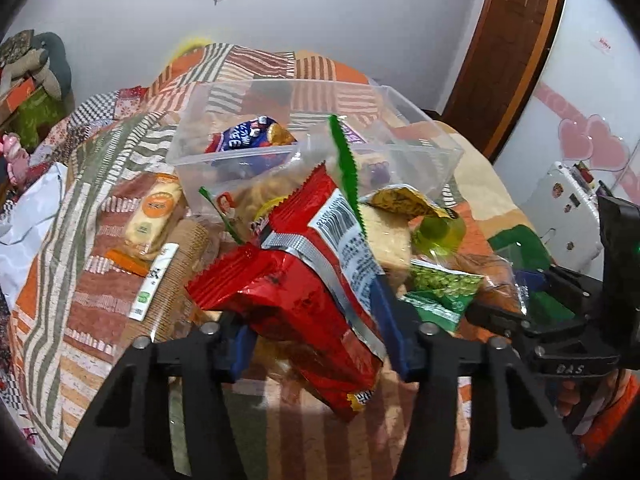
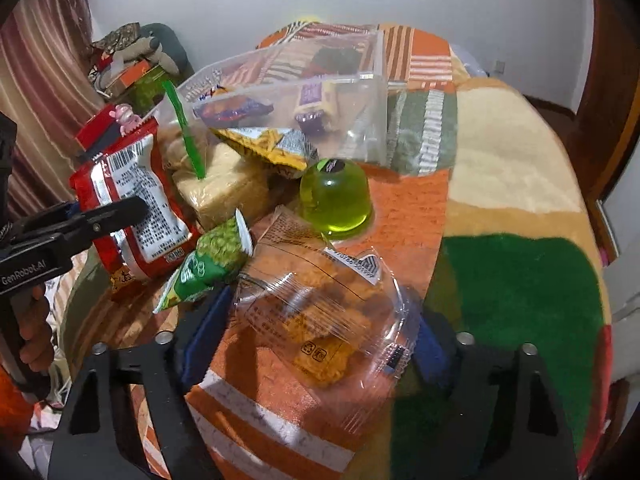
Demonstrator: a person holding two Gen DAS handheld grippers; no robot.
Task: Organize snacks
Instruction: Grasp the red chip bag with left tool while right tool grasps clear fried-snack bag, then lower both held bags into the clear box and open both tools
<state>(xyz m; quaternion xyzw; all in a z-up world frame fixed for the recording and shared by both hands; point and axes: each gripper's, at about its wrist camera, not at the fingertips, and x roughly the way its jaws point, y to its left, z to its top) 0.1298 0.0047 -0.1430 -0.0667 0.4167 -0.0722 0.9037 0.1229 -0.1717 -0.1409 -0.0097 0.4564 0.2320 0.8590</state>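
Observation:
My left gripper [image 1: 316, 340] is shut on a red snack packet [image 1: 304, 280] and holds it above the bed; it also shows in the right wrist view [image 2: 132, 196]. My right gripper [image 2: 316, 328] is shut on a clear-wrapped orange pastry [image 2: 316, 308]. A clear plastic bin [image 1: 424, 152] stands beyond, holding a blue packet [image 1: 244, 138] and other snacks. A green pea packet [image 2: 208, 264], a green jelly cup [image 2: 336, 196], a yellow packet [image 2: 264, 144] and a pale cake bag [image 2: 228, 192] lie in a pile between the grippers and the bin [image 2: 360, 120].
The patchwork bedspread [image 1: 100, 240] carries a cracker packet [image 1: 154, 216] and a brown wafer pack [image 1: 180, 272] at the left. A white wall and a wooden door [image 1: 516, 40] stand behind. A white appliance [image 1: 568, 208] is at the right. Clutter [image 2: 132, 64] sits far left.

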